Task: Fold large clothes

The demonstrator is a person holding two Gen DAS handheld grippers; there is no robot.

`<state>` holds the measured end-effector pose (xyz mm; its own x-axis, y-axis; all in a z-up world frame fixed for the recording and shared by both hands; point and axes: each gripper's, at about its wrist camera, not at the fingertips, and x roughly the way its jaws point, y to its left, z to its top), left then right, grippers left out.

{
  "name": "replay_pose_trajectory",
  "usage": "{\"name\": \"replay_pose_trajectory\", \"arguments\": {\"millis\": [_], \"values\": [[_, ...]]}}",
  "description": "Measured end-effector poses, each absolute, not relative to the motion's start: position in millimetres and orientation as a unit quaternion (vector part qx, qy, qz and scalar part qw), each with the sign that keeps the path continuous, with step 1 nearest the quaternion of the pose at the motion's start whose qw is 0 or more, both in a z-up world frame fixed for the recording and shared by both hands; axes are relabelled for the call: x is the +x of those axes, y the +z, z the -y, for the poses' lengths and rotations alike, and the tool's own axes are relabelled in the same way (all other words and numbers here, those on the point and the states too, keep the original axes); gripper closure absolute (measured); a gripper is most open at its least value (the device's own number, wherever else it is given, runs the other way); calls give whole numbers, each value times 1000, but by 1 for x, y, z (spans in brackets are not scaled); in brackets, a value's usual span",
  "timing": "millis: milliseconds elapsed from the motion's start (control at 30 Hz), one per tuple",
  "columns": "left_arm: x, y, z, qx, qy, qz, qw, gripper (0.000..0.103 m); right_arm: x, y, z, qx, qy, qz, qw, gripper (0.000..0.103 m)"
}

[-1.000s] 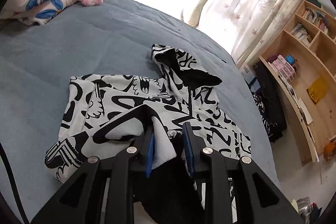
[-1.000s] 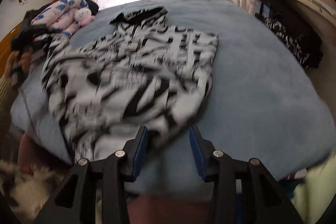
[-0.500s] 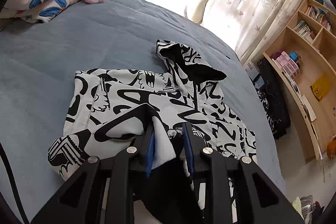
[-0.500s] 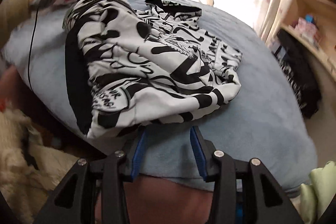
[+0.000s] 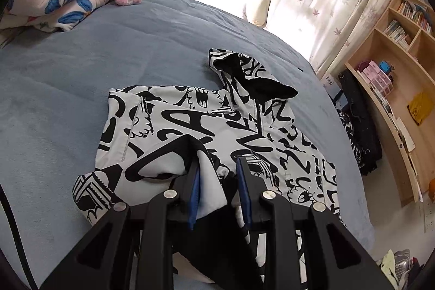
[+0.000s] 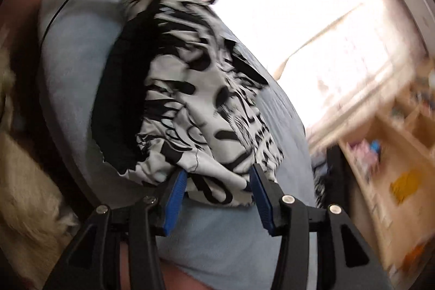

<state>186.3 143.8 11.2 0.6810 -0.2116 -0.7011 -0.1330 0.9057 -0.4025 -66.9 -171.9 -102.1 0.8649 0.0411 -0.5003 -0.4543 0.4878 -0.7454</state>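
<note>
The black-and-white graffiti-print cloth hoodie (image 5: pixel 217 127) looks smooth and matt, its hood lining black. Under it, the blue-grey bed cover (image 5: pixel 68 99) is soft, velvety cloth — the pale wooden bookshelf (image 5: pixel 394 99) smooth, faintly satin.

Black-and-white graffiti-print hoodie (image 5: pixel 206 127) on the blue bed, hood outward, near edge lifted and folded over.

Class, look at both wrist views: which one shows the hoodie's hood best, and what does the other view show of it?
The left wrist view. The hood lies sharp and unobstructed on the blue bed, its black lining open. In the right wrist view everything is motion-blurred; the hoodie fills the middle, but the hood cannot be picked out with certainty.
</note>
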Motion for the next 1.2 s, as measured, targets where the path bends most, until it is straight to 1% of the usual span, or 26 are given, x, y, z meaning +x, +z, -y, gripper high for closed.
{"name": "replay_pose_trajectory", "arguments": {"millis": [67, 100, 167, 200, 233, 300, 333, 367, 400, 433, 467, 500, 533, 667, 800, 933, 967, 1000, 1067, 1100, 1200], "values": [[185, 11, -144, -217, -23, -399, 891, 79, -66, -110, 166, -513, 164, -220, 813, 55], [184, 11, -145, -218, -23, -400, 890, 79, -64, -115, 164, -526, 172, -225, 802, 57], [183, 10, -146, -222, -23, -402, 888, 79, -61, -124, 161, -550, 190, -245, 776, 68], [182, 10, -147, -222, -24, -403, 887, 79, -61, -129, 159, -559, 204, -258, 761, 85], [182, 9, -147, -221, -23, -405, 887, 79, -64, -133, 157, -578, 208, -263, 744, 91], [180, 9, -147, -218, -24, -407, 887, 79, -68, -138, 154, -613, 199, -250, 723, 90], [180, 9, -147, -216, -25, -408, 887, 78, -71, -140, 154, -630, 196, -244, 711, 85], [179, 8, -148, -215, -27, -408, 887, 78, -73, -141, 154, -639, 194, -242, 704, 83], [179, 8, -149, -215, -29, -409, 886, 78, -75, -142, 155, -652, 189, -235, 695, 73], [178, 8, -150, -215, -31, -410, 886, 78, -77, -141, 158, -663, 182, -225, 690, 59], [178, 8, -150, -216, -32, -411, 885, 78, -77, -139, 159, -666, 180, -222, 689, 52], [178, 8, -151, -216, -34, -412, 885, 78, -78, -136, 162, -666, 180, -224, 689, 41], [178, 7, -153, -217, -36, -412, 884, 78, -79, -133, 164, -662, 186, -231, 688, 37], [174, 3, -158, -219, -41, -414, 882, 78, -89, -131, 174, -660, 203, -248, 679, 37], [174, -6, -164, -229, -39, -422, 876, 78, -95, -150, 173, -658, 209, -249, 679, 37], [173, -15, -169, -243, -33, -430, 869, 78, -78, -163, 168, -651, 174, -220, 705, 38], [172, -15, -170, -243, -33, -431, 869, 78, -67, -160, 167, -635, 166, -227, 719, 38], [171, -14, -170, -240, -32, -431, 869, 78, -60, -155, 167, -615, 171, -239, 732, 40], [170, -12, -172, -237, -33, -429, 871, 78, -48, -139, 166, -576, 177, -256, 756, 59], [169, -9, -173, -235, -34, -428, 872, 78, -40, -128, 168, -549, 181, -274, 768, 73], [167, -3, -177, -229, -31, -420, 878, 78, -18, -85, 180, -453, 173, -293, 824, 80]]}}
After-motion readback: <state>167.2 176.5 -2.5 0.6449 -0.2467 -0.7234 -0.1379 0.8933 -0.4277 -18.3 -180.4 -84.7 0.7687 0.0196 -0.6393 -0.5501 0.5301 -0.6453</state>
